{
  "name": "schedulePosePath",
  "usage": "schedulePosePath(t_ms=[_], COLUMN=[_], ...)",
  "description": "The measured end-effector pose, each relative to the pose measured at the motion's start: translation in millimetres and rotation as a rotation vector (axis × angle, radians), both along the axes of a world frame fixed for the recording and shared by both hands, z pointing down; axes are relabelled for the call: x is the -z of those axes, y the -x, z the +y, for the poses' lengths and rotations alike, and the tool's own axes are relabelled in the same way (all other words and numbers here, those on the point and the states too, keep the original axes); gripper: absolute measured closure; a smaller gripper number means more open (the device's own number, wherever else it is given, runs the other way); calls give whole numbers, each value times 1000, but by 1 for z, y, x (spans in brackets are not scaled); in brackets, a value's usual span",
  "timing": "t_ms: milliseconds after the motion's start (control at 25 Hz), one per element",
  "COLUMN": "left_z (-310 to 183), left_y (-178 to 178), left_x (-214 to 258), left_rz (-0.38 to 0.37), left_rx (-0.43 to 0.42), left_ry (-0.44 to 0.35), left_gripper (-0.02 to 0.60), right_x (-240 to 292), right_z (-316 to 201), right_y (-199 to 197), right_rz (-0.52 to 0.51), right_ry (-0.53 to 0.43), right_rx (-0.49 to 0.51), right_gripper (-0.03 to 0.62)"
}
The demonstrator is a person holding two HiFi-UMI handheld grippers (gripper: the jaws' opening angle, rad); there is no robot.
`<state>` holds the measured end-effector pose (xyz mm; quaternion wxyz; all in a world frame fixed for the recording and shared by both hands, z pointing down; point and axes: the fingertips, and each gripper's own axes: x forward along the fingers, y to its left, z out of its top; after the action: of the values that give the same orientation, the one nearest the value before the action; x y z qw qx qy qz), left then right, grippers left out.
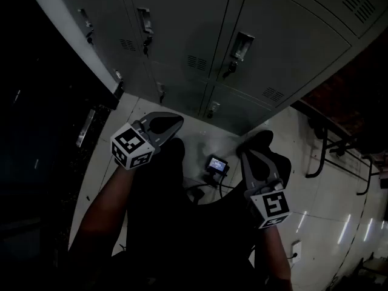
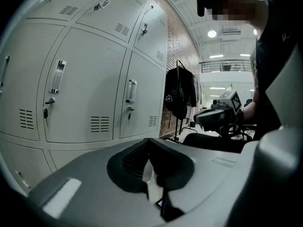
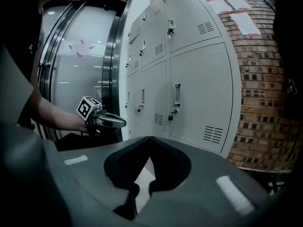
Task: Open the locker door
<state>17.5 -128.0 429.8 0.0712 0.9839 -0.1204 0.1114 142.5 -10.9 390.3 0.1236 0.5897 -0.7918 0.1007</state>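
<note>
A bank of grey lockers (image 1: pixel 267 47) stands ahead with every door closed; each door has a vertical handle (image 1: pixel 240 46) and a keyed lock beneath it. My left gripper (image 1: pixel 177 122) is held low in front of them, shut and empty. My right gripper (image 1: pixel 247 154) is beside it, also shut with nothing between its jaws. In the left gripper view the left gripper (image 2: pixel 150 141) points at a locker door (image 2: pixel 80 93) with its handle (image 2: pixel 57 77), well short of it. In the right gripper view the right gripper (image 3: pixel 150 139) faces a locker door (image 3: pixel 199 93) and its handle (image 3: pixel 176 94).
A black jacket (image 2: pixel 180 96) hangs on a rack right of the lockers. A brick wall (image 3: pixel 267 79) adjoins them. A curved glass door frame (image 3: pixel 111 56) stands at the left. A small device with a lit screen (image 1: pixel 217 164) lies on the pale floor (image 1: pixel 327 205).
</note>
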Motion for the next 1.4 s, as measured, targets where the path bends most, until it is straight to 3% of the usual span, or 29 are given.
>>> schedulePosePath(t_ms=[360,560,720,1040,1400], left_z=[1,1,1,1,1], left_y=[0,-1,-2,-2,-1], left_x=[0,1,1,3,3], left_rz=[7,14,16,23,28], left_rx=[-6,-10,-12,-11,-12], left_ry=[0,1,3,0,1], left_gripper=[569,569,569,569,569], right_x=[-17,-21,-21,-20,-16], right_z=[-22,-48,-80,-162,-207], right_y=[0,1,-2,-25,-28], right_rz=[84,188,374,907,1100], right_ry=[33,38,16,1,-3], right_rx=[20,50,60,-48,-35], right_gripper=[571,554,546,548,541])
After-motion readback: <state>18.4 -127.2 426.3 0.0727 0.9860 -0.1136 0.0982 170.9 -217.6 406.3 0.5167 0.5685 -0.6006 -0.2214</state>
